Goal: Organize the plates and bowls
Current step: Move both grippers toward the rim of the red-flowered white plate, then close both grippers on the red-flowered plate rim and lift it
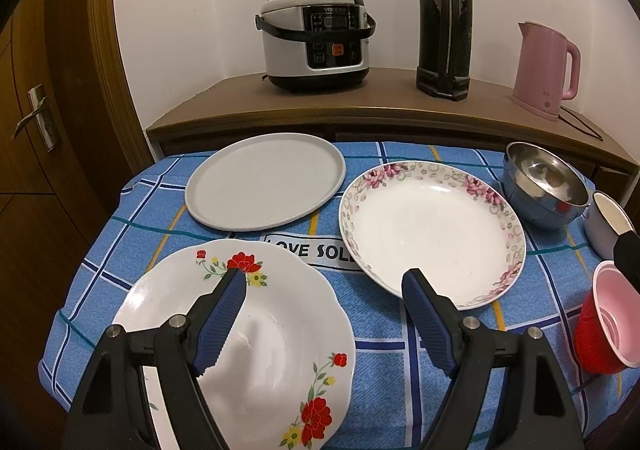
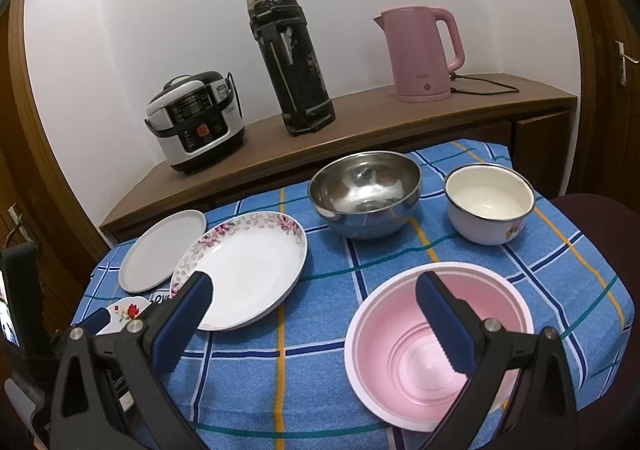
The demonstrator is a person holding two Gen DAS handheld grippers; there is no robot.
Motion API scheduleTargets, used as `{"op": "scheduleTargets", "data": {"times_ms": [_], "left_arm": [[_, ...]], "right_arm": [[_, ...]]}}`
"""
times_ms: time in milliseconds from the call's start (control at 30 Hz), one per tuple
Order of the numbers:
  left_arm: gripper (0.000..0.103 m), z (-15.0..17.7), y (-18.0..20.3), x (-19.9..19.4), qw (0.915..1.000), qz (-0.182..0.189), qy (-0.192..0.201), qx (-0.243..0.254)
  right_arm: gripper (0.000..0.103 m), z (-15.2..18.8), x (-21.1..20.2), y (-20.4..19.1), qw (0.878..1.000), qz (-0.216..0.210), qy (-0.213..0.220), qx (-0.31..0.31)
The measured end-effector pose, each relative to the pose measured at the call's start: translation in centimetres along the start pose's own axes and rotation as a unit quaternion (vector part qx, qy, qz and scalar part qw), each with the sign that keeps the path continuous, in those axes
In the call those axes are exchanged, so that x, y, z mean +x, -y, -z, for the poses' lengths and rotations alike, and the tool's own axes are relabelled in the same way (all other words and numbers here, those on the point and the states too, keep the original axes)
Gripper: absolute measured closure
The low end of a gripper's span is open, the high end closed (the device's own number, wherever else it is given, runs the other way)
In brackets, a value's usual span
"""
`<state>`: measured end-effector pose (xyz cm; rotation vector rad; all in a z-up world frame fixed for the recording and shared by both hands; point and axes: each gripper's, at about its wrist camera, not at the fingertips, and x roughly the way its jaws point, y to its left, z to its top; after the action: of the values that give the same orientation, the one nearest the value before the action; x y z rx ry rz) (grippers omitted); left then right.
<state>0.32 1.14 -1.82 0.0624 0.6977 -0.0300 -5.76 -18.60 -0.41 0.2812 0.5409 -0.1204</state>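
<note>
Holding both claws spread wide and empty, I hover over the worktop (image 1: 384, 354) with its blue checked cloth. My left claw (image 1: 324, 278) hangs above the red-flower plate (image 1: 272, 334) at the near left, one finger over its rim. Beyond it lies the grey plate (image 1: 264, 180), and just right of that the pink-flower plate (image 1: 432, 230), the two close but apart. My right claw (image 2: 312, 280) hangs over the pink bowl (image 2: 424, 354) at the near right, one finger above its hollow. Behind it stand the steel bowl (image 2: 364, 194) and the white enamel bowl (image 2: 490, 204), side by side, not touching. On the wooden shelf (image 2: 360, 118) behind are a rice cooker (image 2: 196, 122), a black flask (image 2: 290, 60) and a pink kettle (image 2: 420, 54).
</note>
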Motion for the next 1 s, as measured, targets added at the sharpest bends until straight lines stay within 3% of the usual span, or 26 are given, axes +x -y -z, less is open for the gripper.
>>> {"op": "scheduleTargets", "data": {"times_ms": [1000], "left_arm": [[0.021,-3.8,0.9,3.2,0.9996,0.013,-0.017,0.018]], "right_arm": [[0.000,-2.4,3.7,-1.6,0.999,-0.005,-0.005,-0.031]]}}
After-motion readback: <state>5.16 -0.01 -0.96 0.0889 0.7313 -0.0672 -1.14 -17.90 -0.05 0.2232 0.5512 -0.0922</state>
